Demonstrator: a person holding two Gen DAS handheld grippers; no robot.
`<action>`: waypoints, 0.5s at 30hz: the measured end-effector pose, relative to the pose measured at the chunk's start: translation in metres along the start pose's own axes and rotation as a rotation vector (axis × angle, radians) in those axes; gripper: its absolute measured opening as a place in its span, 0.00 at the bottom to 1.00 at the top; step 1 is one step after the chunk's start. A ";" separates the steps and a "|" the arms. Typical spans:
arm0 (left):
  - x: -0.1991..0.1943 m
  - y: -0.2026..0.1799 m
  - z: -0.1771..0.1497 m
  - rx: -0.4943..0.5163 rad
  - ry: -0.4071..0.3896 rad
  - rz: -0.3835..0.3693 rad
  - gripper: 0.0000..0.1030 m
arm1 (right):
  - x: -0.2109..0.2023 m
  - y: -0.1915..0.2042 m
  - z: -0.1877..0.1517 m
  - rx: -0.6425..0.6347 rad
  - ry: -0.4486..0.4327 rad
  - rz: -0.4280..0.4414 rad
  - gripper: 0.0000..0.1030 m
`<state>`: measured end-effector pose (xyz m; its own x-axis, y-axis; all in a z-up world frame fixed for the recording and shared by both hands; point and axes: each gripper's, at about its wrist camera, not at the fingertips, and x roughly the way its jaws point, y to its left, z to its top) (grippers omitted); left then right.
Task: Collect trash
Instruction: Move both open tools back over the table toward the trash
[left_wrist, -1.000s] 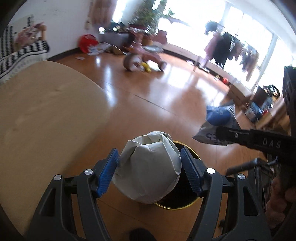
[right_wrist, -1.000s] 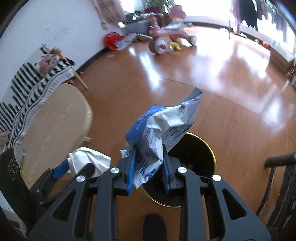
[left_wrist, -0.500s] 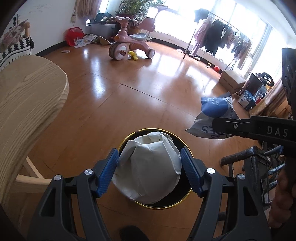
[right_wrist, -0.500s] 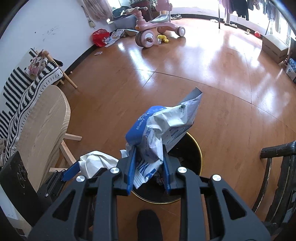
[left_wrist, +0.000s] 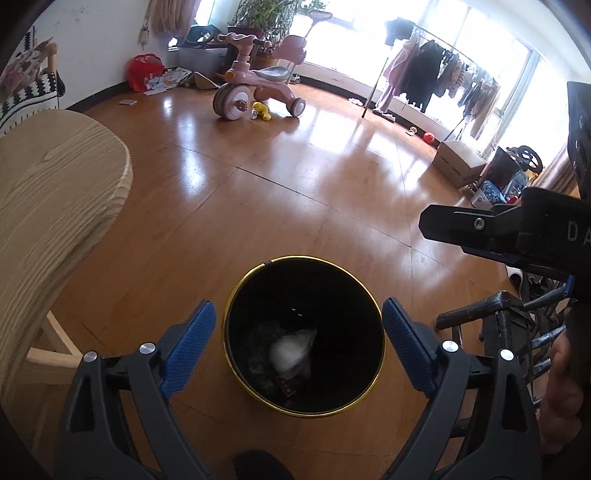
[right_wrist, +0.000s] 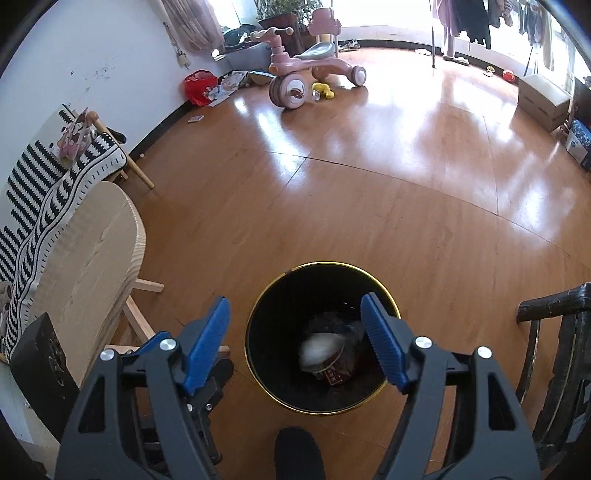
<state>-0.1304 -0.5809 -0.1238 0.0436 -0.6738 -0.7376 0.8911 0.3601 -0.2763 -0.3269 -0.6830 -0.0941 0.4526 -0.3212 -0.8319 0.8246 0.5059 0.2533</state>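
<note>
Both loads gone from the jaws since the earlier frames: white crumpled wad and blue-and-white wrapper now lying in the bin; wrapper not separately distinguishable among the dark contents.

Left gripper: hovering directly over the black gold-rimmed trash bin, blue pads spread wide apart, holding nothing. Right gripper: likewise over the bin, jaws standing open and empty; seen from the left wrist view, reaching in from the right.

Step in hand, judged: release just completing; drop-off finishing rather than pickup beginning.

Location of task items: wad resting at the bin bottom, below and between both sets of fingers, beside a brown printed packet and darker scraps.

Orientation: wad showing blurred, roughly round with no clear long axis; pointing direction not determinable. Bin standing upright, mouth facing up toward both tools.

Next move, judged: lifting both grippers clear of the rim, turning toward the wooden table to the left, and searching for remaining litter. No further trash visible on the table surface shown.
</note>
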 end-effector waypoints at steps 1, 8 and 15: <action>-0.002 0.002 0.000 -0.001 -0.002 0.005 0.86 | -0.001 0.004 0.000 -0.003 -0.001 0.005 0.69; -0.046 0.041 0.005 -0.035 -0.057 0.077 0.89 | -0.008 0.050 0.005 -0.043 -0.036 0.054 0.71; -0.132 0.112 0.006 -0.131 -0.156 0.190 0.91 | -0.017 0.131 0.000 -0.109 -0.071 0.149 0.75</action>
<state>-0.0334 -0.4554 -0.0537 0.2821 -0.6740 -0.6827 0.7950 0.5626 -0.2269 -0.2264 -0.6109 -0.0464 0.5932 -0.2902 -0.7509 0.7067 0.6345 0.3131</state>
